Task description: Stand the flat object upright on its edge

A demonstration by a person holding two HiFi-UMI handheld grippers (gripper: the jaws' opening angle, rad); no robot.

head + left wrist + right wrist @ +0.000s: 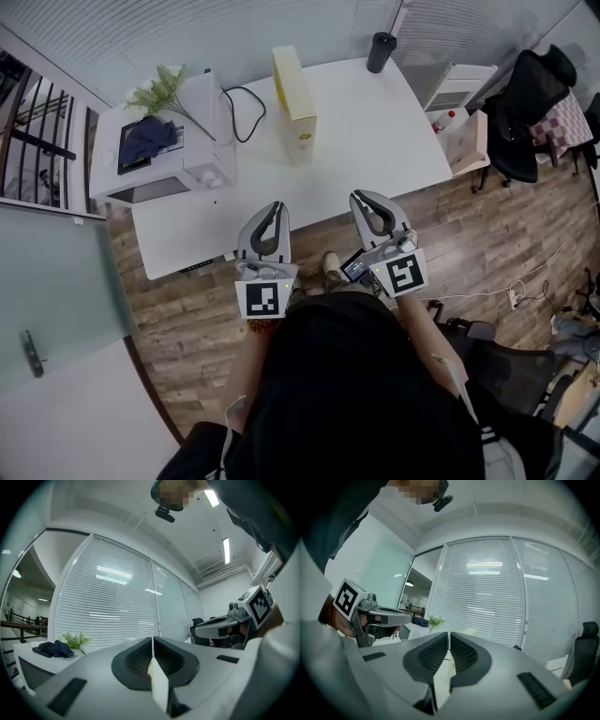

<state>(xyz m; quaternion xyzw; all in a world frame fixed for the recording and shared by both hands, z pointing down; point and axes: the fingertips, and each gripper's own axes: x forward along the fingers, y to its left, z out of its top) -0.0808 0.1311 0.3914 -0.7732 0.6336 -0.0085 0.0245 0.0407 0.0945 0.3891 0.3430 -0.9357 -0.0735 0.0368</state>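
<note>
progress: looks done, nothing left | spotted yellow box (298, 94) upright on its edge at 12 o'clock of white table (384, 141) | left gripper (274, 208): clamped shut, empty, 7 o'clock | right gripper (364, 198): same, closed on nothing, 5 o'clock

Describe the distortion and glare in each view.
Head view: evenly lit and sharp, the white table bowed by the wide lens. Left gripper view: fisheye circle with black corners, lamp glare on the blinds. Right gripper view: same fisheye, glare on the blinds.
</note>
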